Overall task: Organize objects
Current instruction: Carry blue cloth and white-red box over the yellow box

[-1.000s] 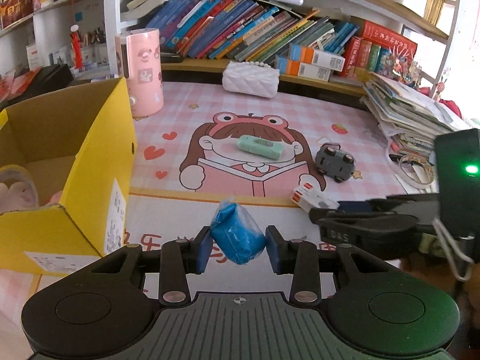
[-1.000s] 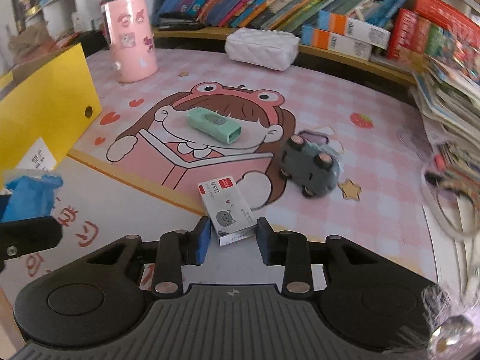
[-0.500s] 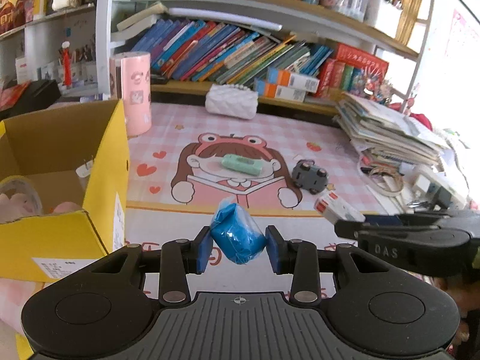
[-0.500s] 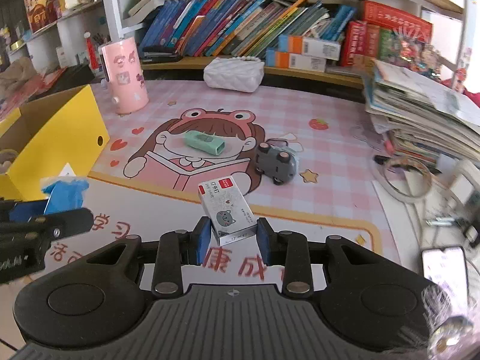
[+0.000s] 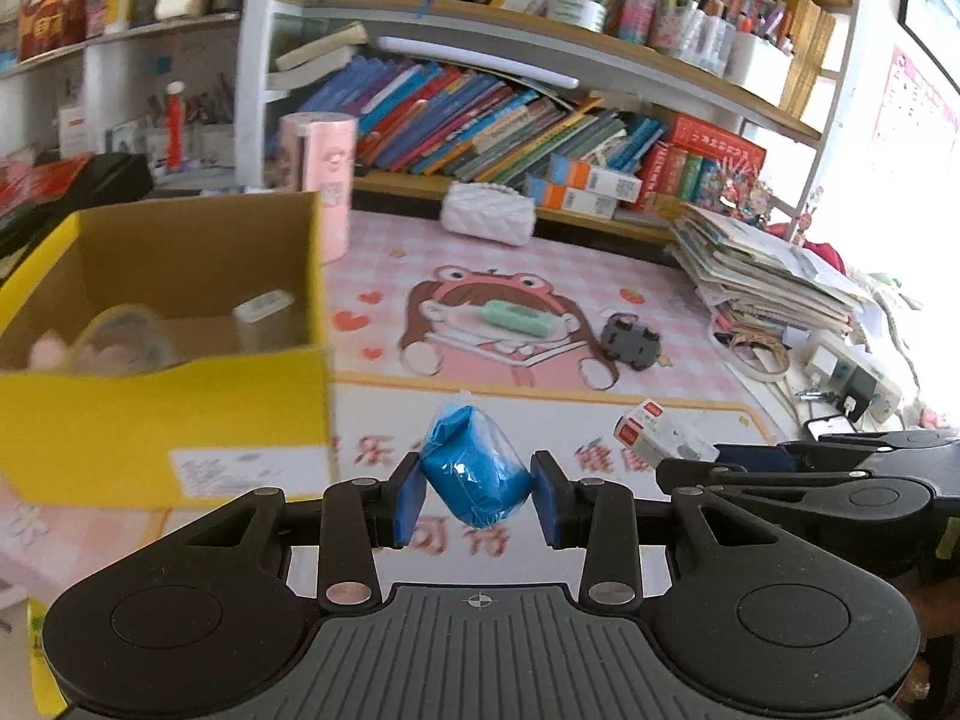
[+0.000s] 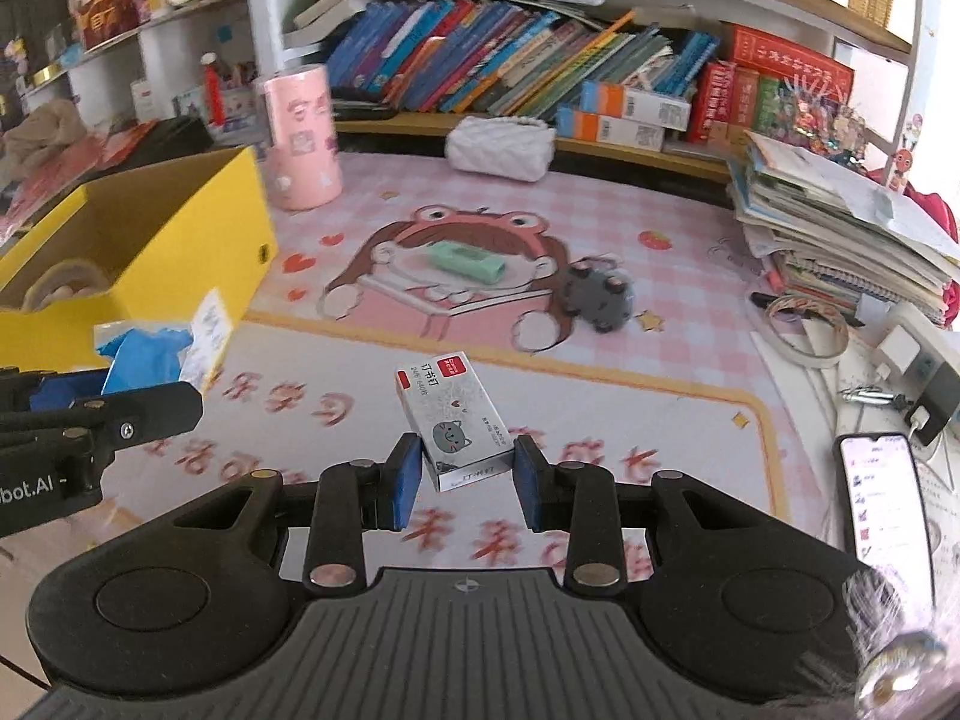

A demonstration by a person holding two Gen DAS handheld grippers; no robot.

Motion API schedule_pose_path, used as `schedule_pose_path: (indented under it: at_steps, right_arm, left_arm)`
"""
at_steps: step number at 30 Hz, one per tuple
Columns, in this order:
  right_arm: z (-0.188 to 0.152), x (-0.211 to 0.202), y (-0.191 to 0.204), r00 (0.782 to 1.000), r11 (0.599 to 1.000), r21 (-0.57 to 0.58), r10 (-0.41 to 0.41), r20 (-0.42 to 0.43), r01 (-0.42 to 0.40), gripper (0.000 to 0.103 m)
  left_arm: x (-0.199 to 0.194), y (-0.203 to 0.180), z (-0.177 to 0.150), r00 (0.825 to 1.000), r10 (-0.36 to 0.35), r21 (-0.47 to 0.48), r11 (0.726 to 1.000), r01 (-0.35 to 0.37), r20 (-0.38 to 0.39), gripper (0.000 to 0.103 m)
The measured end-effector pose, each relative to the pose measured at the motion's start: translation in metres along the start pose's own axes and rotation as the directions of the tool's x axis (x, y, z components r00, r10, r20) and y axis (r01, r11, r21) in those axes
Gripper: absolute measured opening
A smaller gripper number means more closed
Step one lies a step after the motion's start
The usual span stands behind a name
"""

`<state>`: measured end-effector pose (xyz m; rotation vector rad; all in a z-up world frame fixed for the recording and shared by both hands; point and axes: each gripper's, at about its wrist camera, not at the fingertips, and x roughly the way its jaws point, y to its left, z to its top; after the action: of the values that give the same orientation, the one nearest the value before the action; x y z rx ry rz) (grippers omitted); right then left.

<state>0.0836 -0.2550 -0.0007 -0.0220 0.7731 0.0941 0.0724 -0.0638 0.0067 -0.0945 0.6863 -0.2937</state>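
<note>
Left claw [image 5: 474, 495]: blue pads pinching a blue plastic-wrapped lump [image 5: 474, 471], held above the table, just right of the yellow box [image 5: 162, 414]. Box open-topped; a tape roll [image 5: 129, 336] lies inside

Right claw [image 6: 462, 480]: pads pressed on the near end of a small staple box [image 6: 453, 420], lifted off the mat

Table: pink cartoon mat [image 6: 600, 228]. On it, a mint green case [image 6: 468, 259] and a grey toy car [image 6: 597, 297], near each other. Pink cylinder [image 6: 300, 138] behind the yellow box. Bookshelf [image 6: 510, 60] at the back, paper stack [image 6: 840, 228] on the right
</note>
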Motion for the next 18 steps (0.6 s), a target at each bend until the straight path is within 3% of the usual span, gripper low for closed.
schedule_pose_path:
  at_steps: [18]
  right_arm:
    - [-0.038,-0.027,0.096,0.996,0.995,-0.046,0.082,-0.044,-0.085,0.031]
  left_arm:
    - [-0.072,0.070,-0.042,0.998,0.066,-0.065,0.996,-0.065,0.000,0.036]
